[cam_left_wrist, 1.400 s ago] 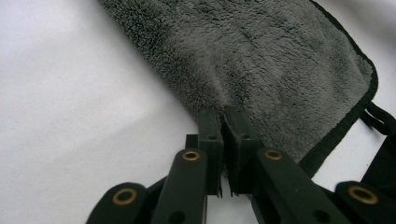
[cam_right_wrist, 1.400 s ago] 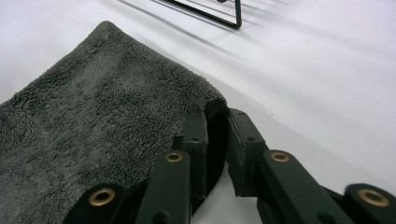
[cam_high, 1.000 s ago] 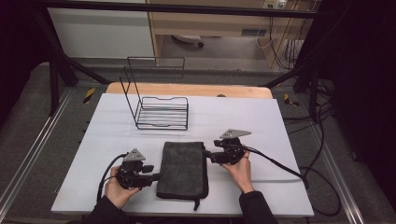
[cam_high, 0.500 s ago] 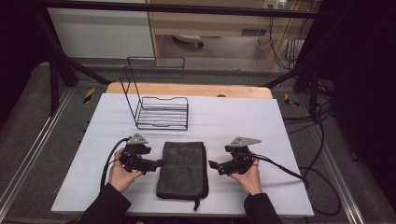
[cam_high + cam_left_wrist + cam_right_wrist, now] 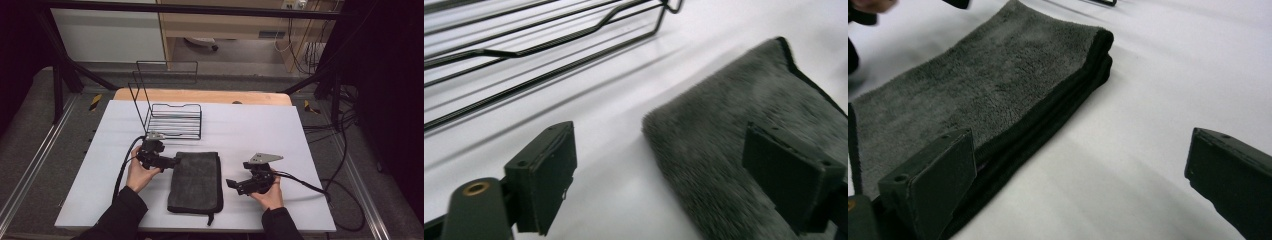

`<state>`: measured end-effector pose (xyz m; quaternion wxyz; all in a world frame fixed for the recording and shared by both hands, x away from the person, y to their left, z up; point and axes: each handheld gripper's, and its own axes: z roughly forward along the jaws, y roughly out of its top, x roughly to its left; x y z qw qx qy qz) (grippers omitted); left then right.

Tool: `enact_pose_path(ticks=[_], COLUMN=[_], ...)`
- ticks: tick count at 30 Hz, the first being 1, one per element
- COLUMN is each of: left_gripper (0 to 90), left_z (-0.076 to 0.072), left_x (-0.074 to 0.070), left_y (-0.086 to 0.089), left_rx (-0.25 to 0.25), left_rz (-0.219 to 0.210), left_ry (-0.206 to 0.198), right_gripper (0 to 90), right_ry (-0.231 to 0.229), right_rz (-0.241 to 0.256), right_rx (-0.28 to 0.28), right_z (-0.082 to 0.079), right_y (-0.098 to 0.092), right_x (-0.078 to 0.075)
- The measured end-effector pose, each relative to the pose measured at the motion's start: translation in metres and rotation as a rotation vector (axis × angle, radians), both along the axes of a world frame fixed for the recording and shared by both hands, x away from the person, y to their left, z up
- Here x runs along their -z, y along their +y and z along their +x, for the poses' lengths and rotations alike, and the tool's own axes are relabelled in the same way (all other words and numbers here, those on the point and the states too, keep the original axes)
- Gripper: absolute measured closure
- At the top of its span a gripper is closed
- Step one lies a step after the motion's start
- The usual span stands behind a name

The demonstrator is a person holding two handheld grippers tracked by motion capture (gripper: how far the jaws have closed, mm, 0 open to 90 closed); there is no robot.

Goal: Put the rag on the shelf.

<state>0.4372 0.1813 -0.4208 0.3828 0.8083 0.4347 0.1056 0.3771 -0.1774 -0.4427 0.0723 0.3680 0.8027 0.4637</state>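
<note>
The folded towel looks plush matt cloth; the rack seems thin glossy black wire.

high view: looking forward and down from above the person's side, taking in the whole table, far off.
left gripper view: riding low and close, facing the towel corner and wire rack.
right gripper view: skimming the tabletop, facing the towel's folded edge, very near.
shared: all three are showing the towel.
</note>
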Motion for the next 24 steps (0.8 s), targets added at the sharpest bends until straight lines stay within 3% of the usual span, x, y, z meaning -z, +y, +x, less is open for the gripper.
enact_pose_path(ticks=[5, 7, 12, 19, 24], left_gripper=[27.2, 36.8, 53.1, 64.5, 73.0], left_z=[0.012, 0.013, 0.014, 0.012, 0.009], left_x=[0.012, 0.015, 0.019, 0.022, 0.023], left_y=[0.000, 0.000, -0.005, -0.008, -0.012], left_rx=[-0.022, -0.026, -0.014, -0.003, 0.011], left_rz=[-0.001, 0.007, -0.022, -0.044, -0.043], left_ry=[0.042, 0.047, 0.089, 0.139, 0.136], right_gripper=[1.0, 1.2, 1.4, 2.0, 3.9], right_ry=[0.000, 0.001, 0.011, 0.014, 0.021], right_rz=[0.001, 0.000, -0.013, -0.011, 0.001], right_rx=[0.003, 0.005, 0.006, 0.016, 0.028], right_z=[0.000, 0.000, 0.000, 0.001, 0.003], right_y=[0.000, 0.000, 0.002, 0.002, 0.003], right_x=[0.000, 0.000, 0.003, 0.003, 0.003])
